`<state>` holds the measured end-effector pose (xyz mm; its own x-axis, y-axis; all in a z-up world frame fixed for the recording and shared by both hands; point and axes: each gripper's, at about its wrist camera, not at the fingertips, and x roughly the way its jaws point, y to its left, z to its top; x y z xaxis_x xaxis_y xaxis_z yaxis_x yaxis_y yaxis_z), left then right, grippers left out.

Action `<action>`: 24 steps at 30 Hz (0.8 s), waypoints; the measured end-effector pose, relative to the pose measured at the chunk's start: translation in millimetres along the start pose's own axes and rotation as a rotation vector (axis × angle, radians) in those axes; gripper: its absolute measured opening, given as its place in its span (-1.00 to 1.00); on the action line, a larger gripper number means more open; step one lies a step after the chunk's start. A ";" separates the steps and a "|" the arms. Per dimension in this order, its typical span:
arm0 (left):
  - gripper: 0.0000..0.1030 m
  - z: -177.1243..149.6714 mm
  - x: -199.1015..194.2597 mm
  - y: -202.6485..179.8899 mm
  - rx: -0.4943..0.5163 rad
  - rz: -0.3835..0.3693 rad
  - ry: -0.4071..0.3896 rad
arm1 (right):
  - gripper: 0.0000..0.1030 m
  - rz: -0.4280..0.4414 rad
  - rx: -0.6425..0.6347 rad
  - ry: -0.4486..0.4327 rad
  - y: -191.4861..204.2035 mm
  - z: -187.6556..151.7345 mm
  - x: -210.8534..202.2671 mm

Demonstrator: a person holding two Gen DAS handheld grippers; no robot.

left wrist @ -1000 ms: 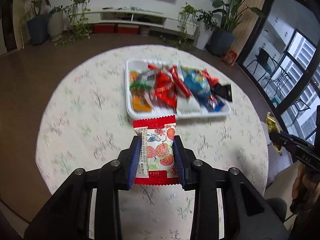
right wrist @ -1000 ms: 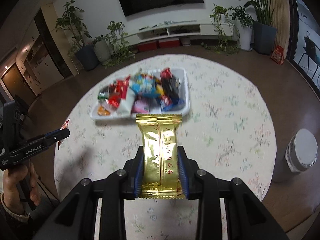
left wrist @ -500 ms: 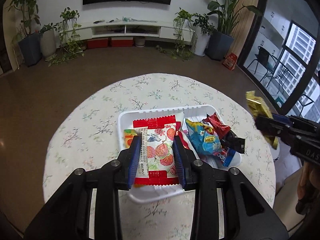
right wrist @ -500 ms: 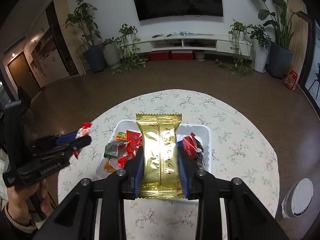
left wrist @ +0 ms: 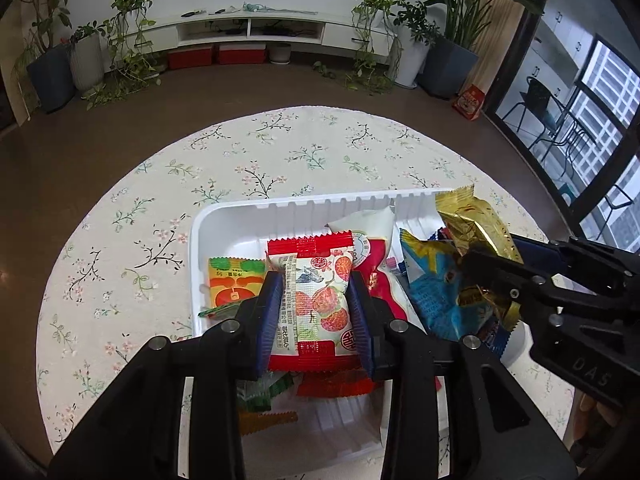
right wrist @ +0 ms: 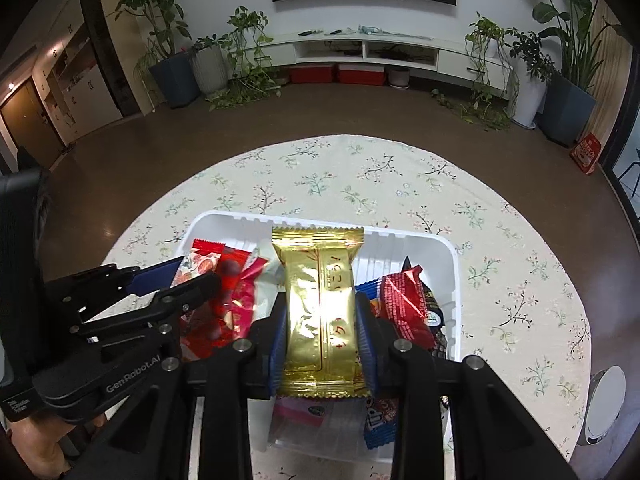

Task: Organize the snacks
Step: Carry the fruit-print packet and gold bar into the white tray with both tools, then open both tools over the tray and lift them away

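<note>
My left gripper (left wrist: pixel 316 300) is shut on a red-and-white strawberry snack packet (left wrist: pixel 314 296) and holds it over the left half of the white tray (left wrist: pixel 256 216). My right gripper (right wrist: pixel 322 320) is shut on a gold snack bar (right wrist: pixel 320 300) and holds it over the middle of the same tray (right wrist: pixel 404 240). The tray holds several snack packets: an orange one (left wrist: pixel 232 284), a blue one (left wrist: pixel 436 292), a red one (right wrist: pixel 400 300). In the left wrist view the right gripper (left wrist: pixel 500 276) comes in from the right with the gold bar (left wrist: pixel 468 220).
The tray sits on a round table with a floral cloth (left wrist: pixel 280 152). A white round device (right wrist: pixel 604 404) stands off the table at the right. Brown floor, potted plants and a TV shelf (right wrist: pixel 360 48) lie beyond.
Both grippers have moved forward from short of the tray to over it, each still holding its packet. They have also come closer to each other.
</note>
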<state>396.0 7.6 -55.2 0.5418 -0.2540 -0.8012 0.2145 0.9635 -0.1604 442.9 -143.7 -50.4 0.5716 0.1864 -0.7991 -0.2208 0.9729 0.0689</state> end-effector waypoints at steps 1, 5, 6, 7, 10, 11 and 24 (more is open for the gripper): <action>-0.37 -0.3 3.2 -0.6 0.002 0.002 0.001 | -0.35 -0.007 0.000 0.007 -0.4 -0.9 3.8; -0.35 -1.2 16.6 -5.5 0.022 0.013 0.007 | -0.34 -0.033 -0.024 0.011 4.5 -5.3 11.8; -0.35 -0.6 19.9 -5.6 0.024 0.016 0.006 | -0.34 -0.038 -0.027 0.011 5.1 -5.7 12.6; -0.35 -0.2 21.9 -5.9 0.023 0.017 0.004 | -0.34 -0.041 -0.027 0.013 5.4 -5.7 13.5; -0.32 1.4 28.0 -5.8 0.017 0.017 0.002 | -0.33 -0.042 -0.018 0.010 5.1 -5.7 14.4; -0.31 1.9 29.9 -6.1 0.016 0.019 0.001 | -0.30 -0.035 -0.014 0.010 5.2 -6.1 14.4; 0.20 1.0 17.5 3.1 -0.008 0.060 -0.035 | 0.20 -0.043 -0.008 -0.007 4.6 -11.3 1.1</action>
<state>407.0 6.1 -69.1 0.5814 -0.1984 -0.7890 0.1746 0.9777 -0.1171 433.6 -140.6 -57.7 0.5859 0.1458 -0.7971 -0.2028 0.9788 0.0299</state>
